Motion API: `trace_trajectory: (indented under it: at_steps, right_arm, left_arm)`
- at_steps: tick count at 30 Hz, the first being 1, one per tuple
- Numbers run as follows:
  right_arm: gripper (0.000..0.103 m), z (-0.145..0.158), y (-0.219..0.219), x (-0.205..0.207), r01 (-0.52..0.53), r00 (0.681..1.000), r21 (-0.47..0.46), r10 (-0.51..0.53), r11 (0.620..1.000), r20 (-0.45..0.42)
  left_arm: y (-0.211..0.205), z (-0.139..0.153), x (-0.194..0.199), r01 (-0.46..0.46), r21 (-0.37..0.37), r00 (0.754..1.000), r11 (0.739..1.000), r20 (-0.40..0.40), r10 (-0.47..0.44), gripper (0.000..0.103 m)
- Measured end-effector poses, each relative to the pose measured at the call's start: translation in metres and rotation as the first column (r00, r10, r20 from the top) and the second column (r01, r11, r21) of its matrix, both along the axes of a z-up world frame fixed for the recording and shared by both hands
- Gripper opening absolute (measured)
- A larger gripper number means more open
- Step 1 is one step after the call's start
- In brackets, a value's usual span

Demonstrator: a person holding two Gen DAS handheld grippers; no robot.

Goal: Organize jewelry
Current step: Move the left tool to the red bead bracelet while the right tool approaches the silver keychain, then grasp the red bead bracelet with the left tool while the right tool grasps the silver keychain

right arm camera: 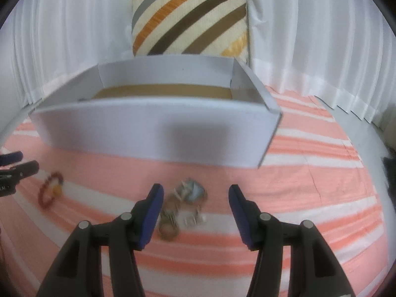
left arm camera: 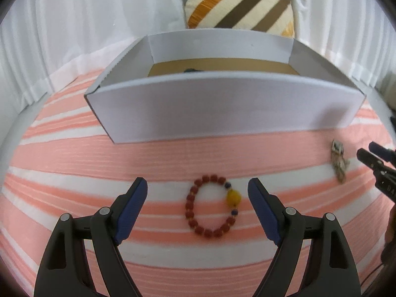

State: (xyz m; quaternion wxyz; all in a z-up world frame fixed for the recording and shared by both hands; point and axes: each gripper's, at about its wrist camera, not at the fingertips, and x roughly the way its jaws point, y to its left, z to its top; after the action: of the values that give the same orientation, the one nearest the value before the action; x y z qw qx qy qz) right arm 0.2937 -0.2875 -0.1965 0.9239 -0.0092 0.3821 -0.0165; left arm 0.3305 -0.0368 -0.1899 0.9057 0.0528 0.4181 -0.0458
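Left gripper jaws wide, holding nothing; red bead bracelet flat on striped cloth between them, untouched. Right gripper jaws wide, holding nothing; blurred metal jewelry pile between jaws, nearer left finger. Beyond both: open white box, dark item inside. Farthest: striped cushion, white curtain.

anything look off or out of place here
Two pieces lie loose on the striped cloth in front of the white box, not in it: a red bead bracelet and a tangled metallic heap, too blurred to identify. Nothing looks spilled or broken.
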Motion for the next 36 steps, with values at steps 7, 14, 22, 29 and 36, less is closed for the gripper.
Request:
trace_trajectory:
  at_steps: [7,14,22,29,36]
  right_arm:
    - [0.056,-0.005,0.0,-0.015,0.009,1.0,-0.008,-0.009,1.0,0.002]
    - [0.056,-0.01,0.002,-0.021,-0.001,1.0,-0.008,0.001,1.0,0.02]
    - [0.056,-0.019,-0.005,-0.014,-0.011,1.0,0.056,0.011,0.998,-0.002]
    - [0.056,-0.031,0.014,0.01,-0.095,0.994,0.075,0.099,0.993,-0.045]
    - [0.054,-0.046,0.032,0.028,-0.142,0.982,0.065,0.149,0.988,-0.119]
  left_arm:
    - [0.0,0.0,-0.01,0.006,-0.007,1.0,1.0,0.006,-0.006,0.085]
    - [0.007,-0.012,-0.012,0.0,-0.021,1.0,1.0,-0.011,0.0,0.085]
    - [0.039,-0.044,-0.017,-0.056,-0.074,0.997,0.996,-0.054,0.052,0.085]
    - [0.04,-0.037,-0.018,-0.028,-0.121,1.0,0.992,-0.003,0.028,0.085]
    - [0.016,-0.043,-0.011,0.008,-0.051,1.0,0.999,-0.018,-0.009,0.085]
